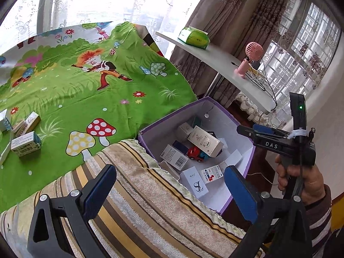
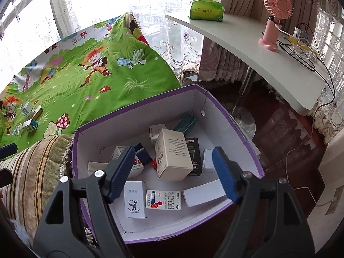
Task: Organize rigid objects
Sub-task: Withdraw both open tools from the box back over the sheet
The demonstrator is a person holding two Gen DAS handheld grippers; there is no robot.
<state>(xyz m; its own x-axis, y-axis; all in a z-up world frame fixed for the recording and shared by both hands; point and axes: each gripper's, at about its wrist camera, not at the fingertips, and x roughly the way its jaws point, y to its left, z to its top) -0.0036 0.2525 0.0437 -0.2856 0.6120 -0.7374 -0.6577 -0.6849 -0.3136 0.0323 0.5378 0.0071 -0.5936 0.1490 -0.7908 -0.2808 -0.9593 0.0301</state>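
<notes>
While both tongs, left [image 1: 169, 191] & right [image 2: 173, 174], gape empty, "SL" carton [image 2: 134, 200] lies in purple box [image 2: 225, 111]

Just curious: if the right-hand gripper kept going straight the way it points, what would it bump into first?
Probably the cream box on the pile in the purple box. The right gripper is open and empty, aimed down into it; depth is hard to judge.

Box mouth: purple box [image 2: 228, 116] open-topped, reachable from above.
Box floor: crowded with cartons [image 2: 172, 154]; bare patch at the near wall.
Left flank: blocked by striped cushion [image 2: 40, 161].
Right flank: white desk [image 2: 247, 43] overhanging nearby.
</notes>
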